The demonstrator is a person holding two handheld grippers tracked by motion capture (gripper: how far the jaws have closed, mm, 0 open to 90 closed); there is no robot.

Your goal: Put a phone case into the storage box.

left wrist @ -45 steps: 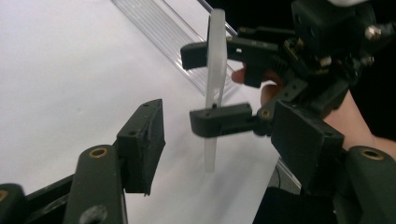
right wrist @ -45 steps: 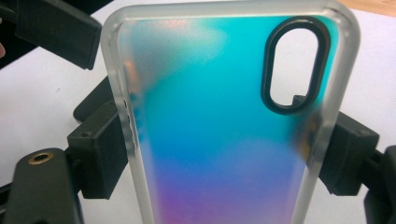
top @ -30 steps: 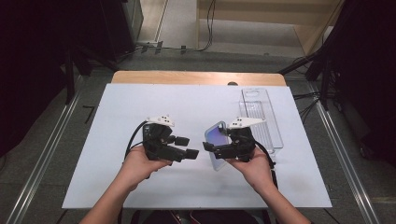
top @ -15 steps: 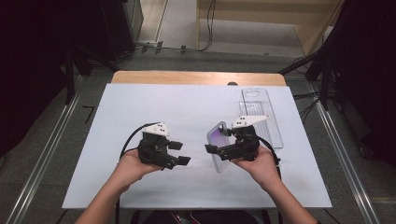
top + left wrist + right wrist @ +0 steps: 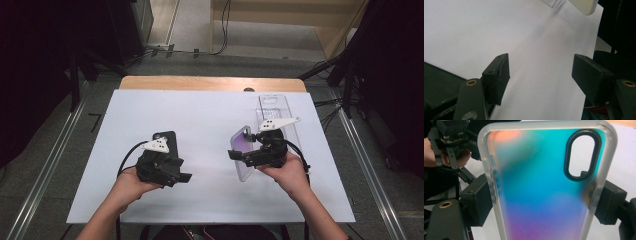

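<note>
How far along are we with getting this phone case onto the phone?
Done: the right gripper has the iridescent phone case clamped by its two long edges and lifted off the white table. In hand: the left gripper is open and holds nothing, beside the black phone lying flat. Left, probably: picking up the phone and fitting it into the case.

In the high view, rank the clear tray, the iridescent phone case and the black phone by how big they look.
1. clear tray, partly hidden behind the right gripper.
2. iridescent phone case.
3. black phone, partly covered by the left gripper, so its rank is unsure.
</note>
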